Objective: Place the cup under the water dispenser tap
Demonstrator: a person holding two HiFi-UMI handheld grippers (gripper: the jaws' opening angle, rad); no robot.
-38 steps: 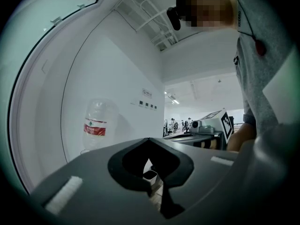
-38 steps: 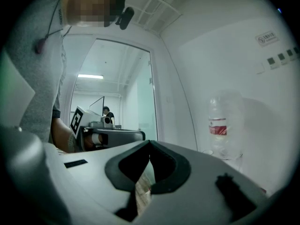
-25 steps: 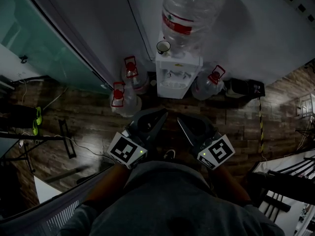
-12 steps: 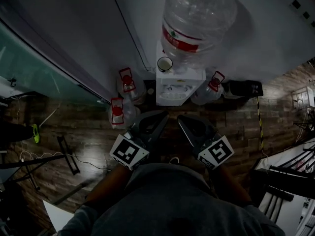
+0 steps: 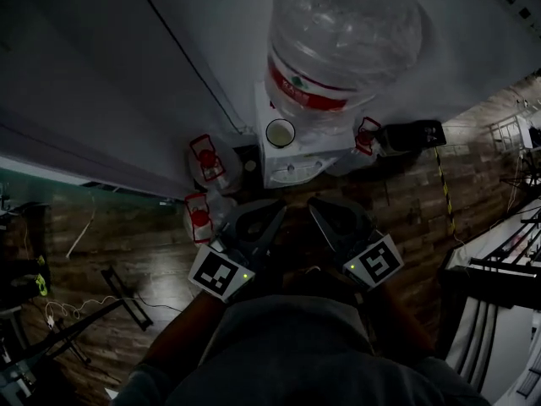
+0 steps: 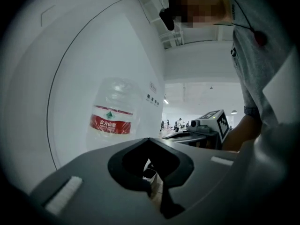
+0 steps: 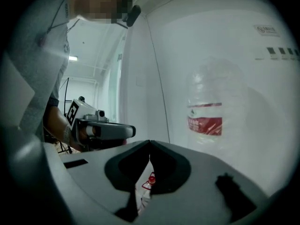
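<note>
**Both grippers closed and empty, cup on top of the dispenser**

Your left gripper point(image 5: 277, 211) has its jaws brought together, tips meeting, with nothing gripped between them. Your right gripper point(image 5: 314, 208) stands the same way: jaws together and empty. In the head view the two are held side by side in front of your chest, tips angled toward each other, and the marker cubes point(image 5: 221, 271) sit at their near ends.

Just beyond the tips stands the white water dispenser point(image 5: 292, 166) against the pale wall point(image 5: 169, 49). The cup point(image 5: 281, 132), light with a dark rim, sits upright on the dispenser's top, at the left of the big clear bottle point(image 5: 338, 41) with the red label that is mounted there. The cup is above the dispenser's front face, not down in it.

On the wooden floor point(image 5: 406, 201), red-capped spare bottles point(image 5: 203, 156) stand just left of the dispenser, with another at its right beside a black box point(image 5: 412, 134).
</note>
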